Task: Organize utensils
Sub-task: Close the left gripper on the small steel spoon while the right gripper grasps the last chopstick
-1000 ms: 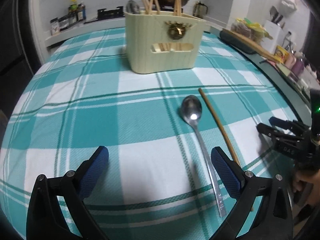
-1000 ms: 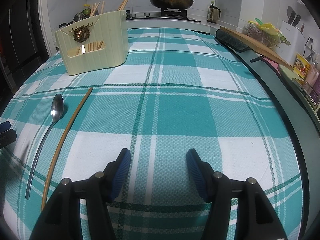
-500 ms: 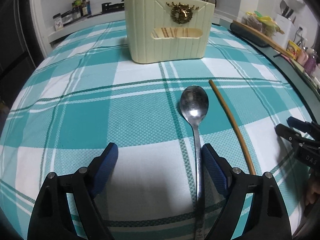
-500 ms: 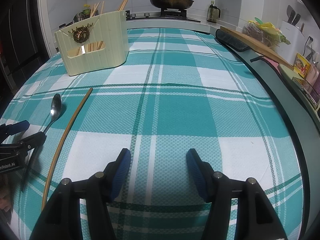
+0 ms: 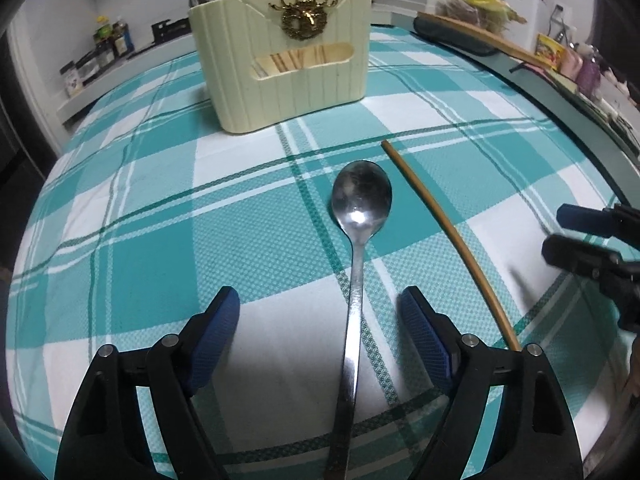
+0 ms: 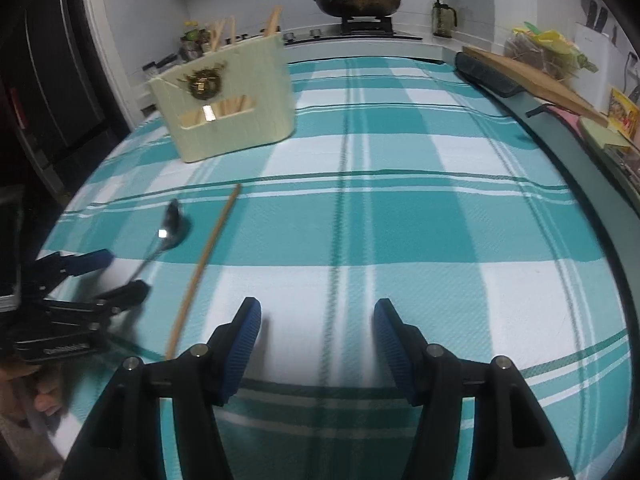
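Note:
A steel spoon (image 5: 360, 208) lies on the teal checked tablecloth, bowl pointing away. My left gripper (image 5: 320, 312) is open and straddles its handle (image 5: 352, 320), low over the cloth. A single brown chopstick (image 5: 440, 216) lies just right of the spoon. A cream utensil holder (image 5: 288, 60) with chopsticks in it stands farther back. My right gripper (image 6: 316, 320) is open and empty over the cloth, right of the chopstick (image 6: 204, 256). The right wrist view also shows the spoon (image 6: 170, 232), the holder (image 6: 228, 100) and the left gripper (image 6: 116, 276).
A dark mat and a wooden board (image 6: 532, 76) lie along the table's right edge. A pan (image 6: 358, 2) stands on the stove behind the table. Bottles (image 5: 108, 40) line the back left counter. My right gripper also shows at the right edge of the left wrist view (image 5: 580, 236).
My left gripper has moved forward and right so the spoon handle now lies between its fingers. My right gripper has shifted towards the chopstick and spoon.

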